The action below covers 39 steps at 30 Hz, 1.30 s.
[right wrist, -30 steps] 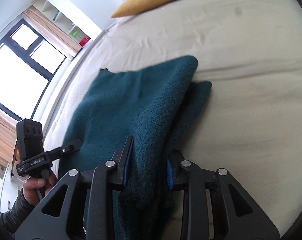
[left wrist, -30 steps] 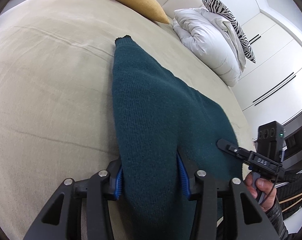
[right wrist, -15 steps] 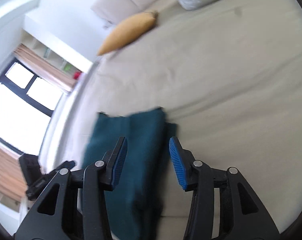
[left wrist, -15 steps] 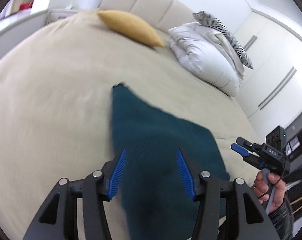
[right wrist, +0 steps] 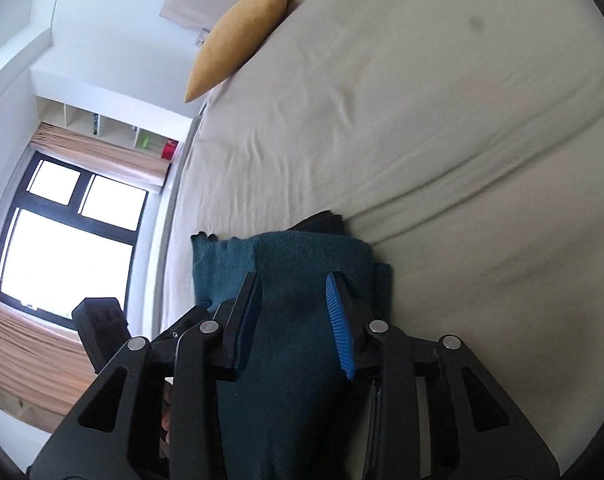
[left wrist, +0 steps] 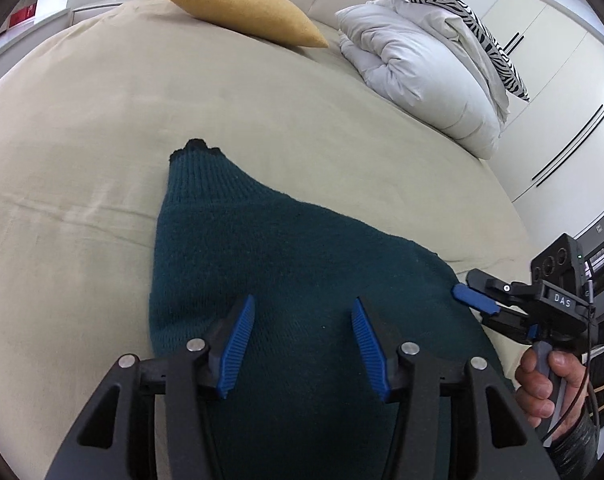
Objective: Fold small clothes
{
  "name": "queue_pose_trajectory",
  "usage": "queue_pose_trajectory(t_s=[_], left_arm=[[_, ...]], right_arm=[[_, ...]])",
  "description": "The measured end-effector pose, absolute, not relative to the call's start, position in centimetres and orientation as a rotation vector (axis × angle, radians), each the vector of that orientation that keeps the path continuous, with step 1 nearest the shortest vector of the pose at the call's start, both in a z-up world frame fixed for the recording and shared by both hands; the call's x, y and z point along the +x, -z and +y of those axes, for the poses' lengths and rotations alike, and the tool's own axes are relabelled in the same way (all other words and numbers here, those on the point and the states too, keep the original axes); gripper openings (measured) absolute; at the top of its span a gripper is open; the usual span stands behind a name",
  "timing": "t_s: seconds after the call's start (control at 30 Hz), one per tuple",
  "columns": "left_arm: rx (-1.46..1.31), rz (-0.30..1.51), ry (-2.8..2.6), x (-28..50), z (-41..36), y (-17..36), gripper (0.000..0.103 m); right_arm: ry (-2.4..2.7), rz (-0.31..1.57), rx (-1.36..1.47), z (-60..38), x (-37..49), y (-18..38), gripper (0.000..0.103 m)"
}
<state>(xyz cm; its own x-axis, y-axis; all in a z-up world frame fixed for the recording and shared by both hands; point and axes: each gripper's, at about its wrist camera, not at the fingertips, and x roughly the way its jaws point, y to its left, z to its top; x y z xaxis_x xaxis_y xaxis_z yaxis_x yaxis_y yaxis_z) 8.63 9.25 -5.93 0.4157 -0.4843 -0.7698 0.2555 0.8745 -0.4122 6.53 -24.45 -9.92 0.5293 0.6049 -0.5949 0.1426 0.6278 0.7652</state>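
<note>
We saw a soft, thick teal sweater (left wrist: pixel 285 264) folded near the bed's (left wrist: pixel 81 128) front edge; left tongs (left wrist: pixel 302 340) released, right tongs (right wrist: pixel 293 316) just narrowed, gripping nothing. Best pinched at its folded edges.

**One readable label: "DAS"**

The only text that can be read is "DAS", in pale capital letters on a dark strip on the black body of the right gripper (left wrist: pixel 486 303), seen from the left wrist camera at the right edge of the view. It sits just behind the gripper's blue-padded fingers and just below the black box (left wrist: pixel 556 265) mounted on top. That box carries 1 small green light but no legible writing. In the right wrist view, the items on the shelves (right wrist: pixel 113 128) above the window are too small and blurred to read.
</note>
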Motion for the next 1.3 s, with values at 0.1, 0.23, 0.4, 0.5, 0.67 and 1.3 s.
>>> queue_pose_trajectory(t_s=[0.1, 0.23, 0.4, 0.5, 0.67, 1.3], left_arm=[[-0.213, 1.033, 0.456, 8.3, 8.9, 5.7, 0.054], [-0.203, 1.027, 0.452, 8.4, 8.7, 5.6, 0.054], [-0.196, 1.017, 0.463, 8.3, 8.7, 5.6, 0.054], [-0.215, 1.013, 0.478, 8.1, 9.1, 5.8, 0.053], [-0.234, 1.003, 0.464, 6.7, 10.0, 4.3, 0.053], [-0.108, 0.986, 0.492, -2.6, 10.8, 3.6, 0.053]], right_arm=[[-0.356, 0.955, 0.877, -25.0, 4.4, 7.8, 0.036], [-0.550, 0.955, 0.852, -22.5, 1.2, 5.7, 0.036], [-0.510, 1.105, 0.906, -22.3, -0.6, 10.7, 0.032], [-0.485, 1.108, 0.950, -23.7, -1.3, 11.7, 0.020], [-0.352, 1.142, 0.823, -24.4, -4.0, 10.3, 0.045], [-0.597, 1.231, 0.800, -18.2, -4.7, 11.4, 0.040]])
